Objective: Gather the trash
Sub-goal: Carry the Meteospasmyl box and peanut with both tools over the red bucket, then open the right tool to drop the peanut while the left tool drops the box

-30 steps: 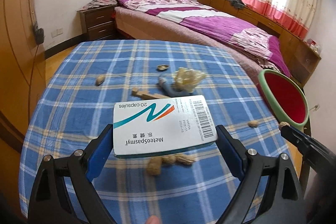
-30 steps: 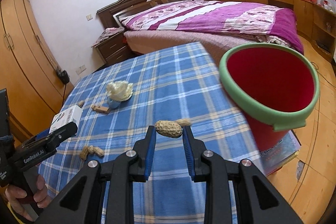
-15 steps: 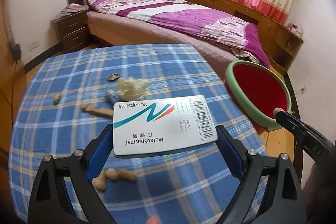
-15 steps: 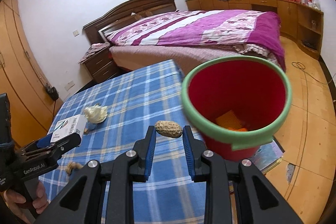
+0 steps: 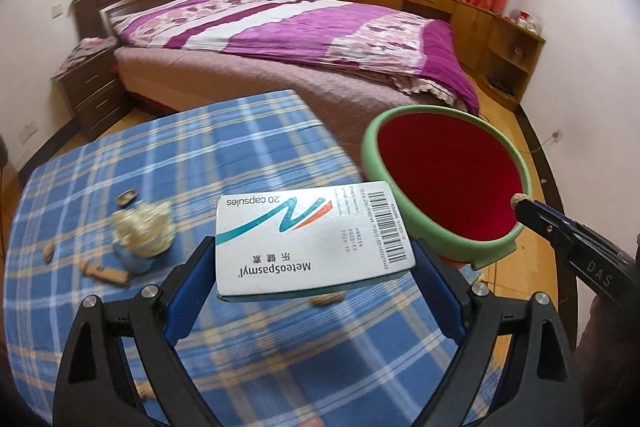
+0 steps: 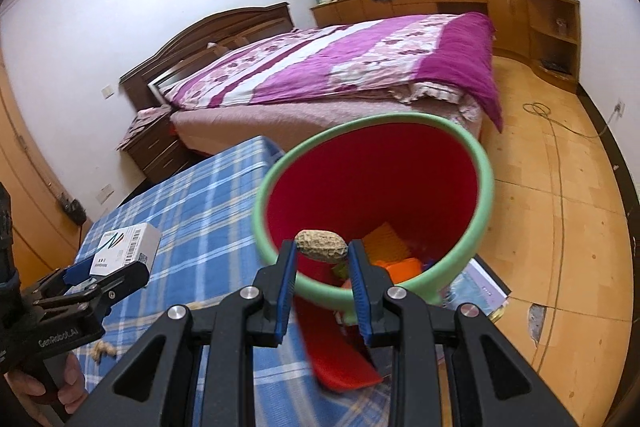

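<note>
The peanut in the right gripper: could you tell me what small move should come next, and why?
Probably open the right gripper to drop the peanut: it is pinched between the pads and seems to sit over the mouth of the red bin. The left gripper, gripping the medicine box, could follow.

Box showing smooth, matt printed card. Peanut looking rough, pitted, dry. Bin appearing smooth plastic, faintly glossy at the rim. Tablecloth reading as woven checked cloth, matt. Gripper pads looking ribbed blue rubber; floor showing glossy wood.
</note>
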`<action>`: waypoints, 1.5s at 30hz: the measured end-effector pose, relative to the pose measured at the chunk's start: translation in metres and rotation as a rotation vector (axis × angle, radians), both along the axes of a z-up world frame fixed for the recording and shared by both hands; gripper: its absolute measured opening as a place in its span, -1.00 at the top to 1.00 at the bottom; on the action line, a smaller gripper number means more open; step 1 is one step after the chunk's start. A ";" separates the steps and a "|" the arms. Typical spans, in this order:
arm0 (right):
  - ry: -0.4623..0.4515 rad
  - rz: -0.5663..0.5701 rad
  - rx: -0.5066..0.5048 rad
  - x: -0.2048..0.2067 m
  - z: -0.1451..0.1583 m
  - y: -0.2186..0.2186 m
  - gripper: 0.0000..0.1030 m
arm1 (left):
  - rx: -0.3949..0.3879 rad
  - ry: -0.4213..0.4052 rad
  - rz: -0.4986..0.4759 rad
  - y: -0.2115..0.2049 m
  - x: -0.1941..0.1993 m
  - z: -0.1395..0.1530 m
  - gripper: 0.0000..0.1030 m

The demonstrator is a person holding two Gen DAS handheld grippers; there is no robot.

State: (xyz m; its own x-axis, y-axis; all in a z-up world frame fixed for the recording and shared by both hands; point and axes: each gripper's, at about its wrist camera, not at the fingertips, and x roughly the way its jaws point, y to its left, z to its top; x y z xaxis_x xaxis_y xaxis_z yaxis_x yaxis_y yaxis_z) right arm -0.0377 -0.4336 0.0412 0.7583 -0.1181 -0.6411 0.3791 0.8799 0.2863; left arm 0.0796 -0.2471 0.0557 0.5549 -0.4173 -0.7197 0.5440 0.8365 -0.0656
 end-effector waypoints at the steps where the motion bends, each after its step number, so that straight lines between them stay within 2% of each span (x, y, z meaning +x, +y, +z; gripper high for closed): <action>1: 0.001 -0.008 0.002 0.000 -0.001 -0.005 0.44 | 0.002 0.001 -0.010 -0.006 0.001 -0.001 -0.80; 13: 0.022 -0.076 0.033 0.007 -0.020 -0.050 0.41 | 0.015 0.024 -0.084 -0.061 0.013 -0.015 -0.80; 15: 0.017 -0.079 0.035 0.007 -0.020 -0.051 0.23 | 0.018 0.021 -0.094 -0.069 0.014 -0.017 -0.80; 17: 0.010 -0.079 0.043 0.007 -0.021 -0.055 0.19 | 0.020 0.021 -0.099 -0.075 0.015 -0.018 -0.80; 35: -0.034 -0.186 0.087 -0.025 -0.023 -0.083 0.16 | 0.026 0.003 -0.221 -0.130 0.016 -0.027 -0.81; 45: -0.024 -0.200 0.107 -0.028 -0.028 -0.086 0.16 | 0.039 0.006 -0.216 -0.137 0.017 -0.037 -0.82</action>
